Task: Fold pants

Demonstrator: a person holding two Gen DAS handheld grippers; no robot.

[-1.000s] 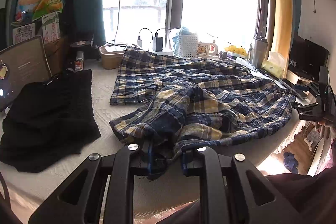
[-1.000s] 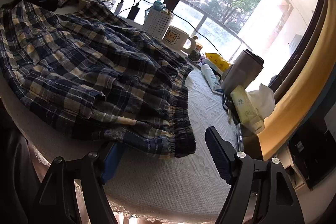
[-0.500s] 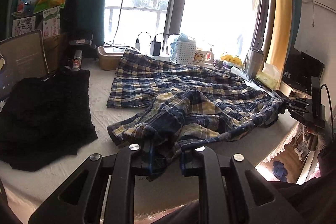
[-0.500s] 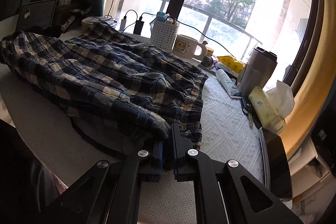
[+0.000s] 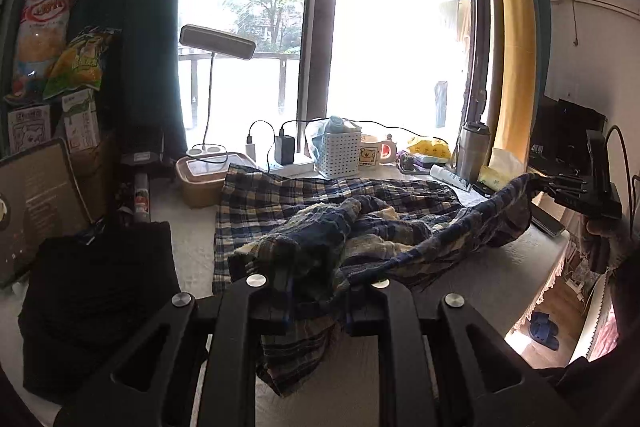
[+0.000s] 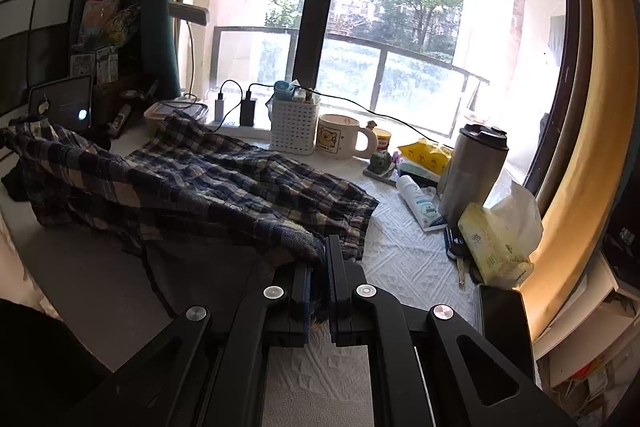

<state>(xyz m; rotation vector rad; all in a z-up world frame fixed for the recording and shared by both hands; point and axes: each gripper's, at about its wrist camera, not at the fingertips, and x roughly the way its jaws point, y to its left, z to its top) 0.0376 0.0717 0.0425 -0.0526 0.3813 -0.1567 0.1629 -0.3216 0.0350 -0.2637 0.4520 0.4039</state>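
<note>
The plaid pants (image 5: 344,223) lie across the white surface (image 6: 404,263) in front of the window, and both grippers hold the near edge of them. The left gripper (image 5: 320,303) has its fingers closed on a bunched corner of cloth. In its own view the fabric spreads away toward 12 o'clock and runs off toward 2 o'clock, where the right gripper (image 5: 560,187) appears, raised above the surface with the cloth hanging from it in a slack band.

In the right wrist view, the right gripper (image 6: 319,279) has its fingers pressed together on a corner of the pants (image 6: 208,179), probably the waistband end. From there the garment stretches toward 10 o'clock, so its long axis goes roughly from one gripper to the other, along the near side of the surface.

The rest of the cloth is rumpled in the middle, and a flat part lies toward the white basket (image 6: 294,127) and the mug (image 6: 340,141). The coming move likely depends on this line between the two grips: the held edge must go over the lying part, away from the person, without dragging into the objects at the window.
</note>
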